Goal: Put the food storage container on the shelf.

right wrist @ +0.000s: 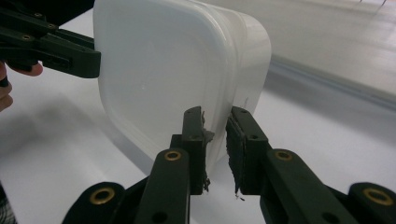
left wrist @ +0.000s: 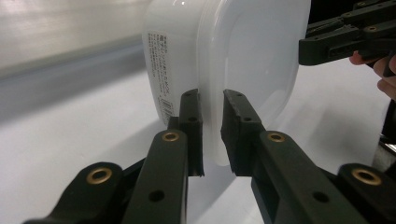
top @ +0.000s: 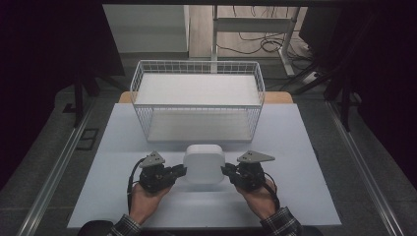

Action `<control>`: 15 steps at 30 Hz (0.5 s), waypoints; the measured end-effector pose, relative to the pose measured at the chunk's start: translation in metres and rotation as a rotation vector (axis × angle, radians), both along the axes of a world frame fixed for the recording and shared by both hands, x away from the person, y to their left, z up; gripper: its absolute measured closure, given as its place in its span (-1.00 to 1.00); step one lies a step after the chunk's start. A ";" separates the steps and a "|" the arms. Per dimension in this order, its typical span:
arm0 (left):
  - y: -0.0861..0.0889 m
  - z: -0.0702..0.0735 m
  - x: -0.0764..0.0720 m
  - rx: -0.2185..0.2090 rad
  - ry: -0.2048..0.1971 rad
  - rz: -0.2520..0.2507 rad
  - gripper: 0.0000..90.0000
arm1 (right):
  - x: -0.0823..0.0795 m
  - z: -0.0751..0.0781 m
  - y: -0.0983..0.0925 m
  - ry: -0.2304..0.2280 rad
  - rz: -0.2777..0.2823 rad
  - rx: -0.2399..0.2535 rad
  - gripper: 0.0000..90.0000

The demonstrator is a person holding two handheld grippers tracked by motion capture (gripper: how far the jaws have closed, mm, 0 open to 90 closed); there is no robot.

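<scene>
Both tongs are already on the white plastic tub (top: pixel 204 163), which sits on the counter (top: pixel 305 196) between the two hands, just in front of the wire basket (top: pixel 196 98). Left tongs (top: pixel 181 172) are pinched tight on the tub's rim at its left side; in the left gripper view you can see the pads (left wrist: pixel 191 121) clamped w/ the lip between them. Right tongs (top: pixel 227 171) are doing the same on the opposite side, narrow and gripping the rim (right wrist: pixel 217 135).

So imo the grab step is basically done and a two-handed lift comes next, prob up and forward into the basket. That needs both hands rising together and level, otherwise the tub twists in the pinch, since thin plastic lips are slippery.

Room-wise: the basket's front wall is close, so the tub has to clear that top edge before going forward. Basket looks empty, though the mesh makes the bottom hard to read tbh. Plenty of bare counter left and right of the hands; the near edge is just behind the wrists, so not much space to pull back.
</scene>
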State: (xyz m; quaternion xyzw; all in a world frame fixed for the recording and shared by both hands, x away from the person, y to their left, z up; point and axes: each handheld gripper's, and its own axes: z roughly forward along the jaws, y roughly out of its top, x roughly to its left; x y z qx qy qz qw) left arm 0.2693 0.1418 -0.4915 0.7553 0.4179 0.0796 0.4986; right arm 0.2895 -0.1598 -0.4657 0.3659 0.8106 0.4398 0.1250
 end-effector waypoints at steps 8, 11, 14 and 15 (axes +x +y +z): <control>0.007 0.005 0.017 -0.008 -0.015 0.028 0.75 | 0.018 0.006 0.009 -0.035 -0.003 0.003 0.70; 0.008 0.008 0.027 -0.008 -0.026 0.044 0.74 | 0.030 0.007 0.013 -0.050 -0.011 0.012 0.70; 0.010 0.011 0.037 -0.001 -0.041 0.061 0.74 | 0.038 0.007 0.015 -0.055 -0.017 0.014 0.69; 0.010 0.011 0.039 -0.001 -0.042 0.065 0.74 | 0.042 0.007 0.017 -0.059 -0.020 0.014 0.69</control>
